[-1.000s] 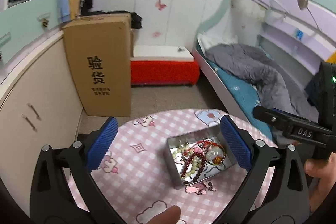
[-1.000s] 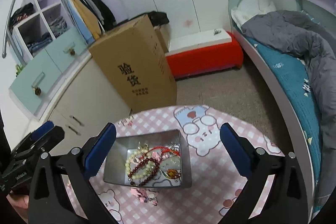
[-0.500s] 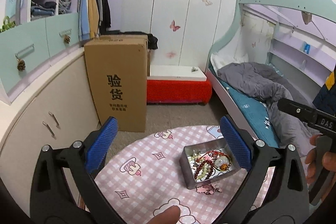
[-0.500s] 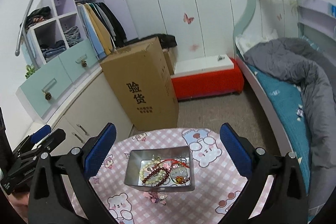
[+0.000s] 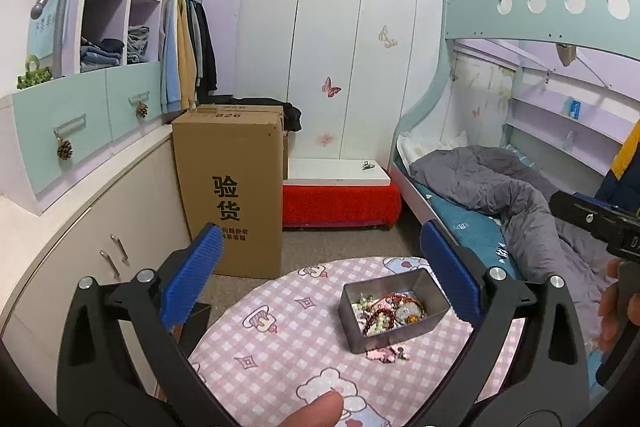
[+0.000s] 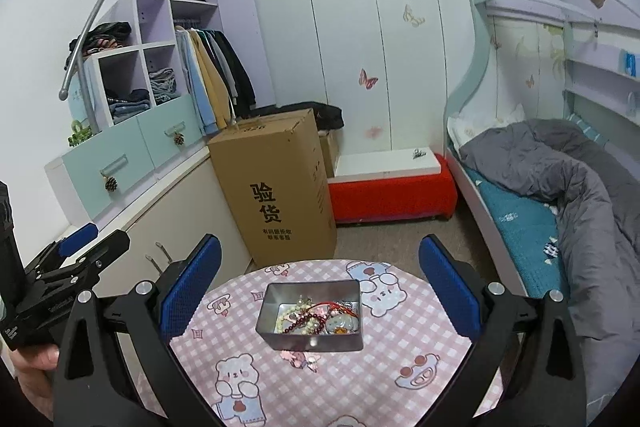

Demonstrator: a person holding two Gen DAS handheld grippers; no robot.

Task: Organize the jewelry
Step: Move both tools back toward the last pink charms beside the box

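1. Tablecloth (image 6: 360, 379): pink-and-white check with cartoon bears.
2. Metal tin (image 6: 316, 341): silver-grey.
3. Bead bracelets (image 6: 304, 321): dark red and cream.
4. Gripper pads (image 6: 192, 287): blue.
5. Cardboard box (image 6: 276, 187): brown with black characters.
6. Bench (image 6: 392, 197): red.

We cannot separate the beaded strands heaped in the metal tin (image 6: 312, 311) into single pieces; they are too small and tangled. The small pink item (image 6: 299, 357) lying just in front of the tin is too small for us to identify. The round table (image 5: 280, 339) is cut off by the lower edge, partly behind the left gripper (image 5: 320, 277).
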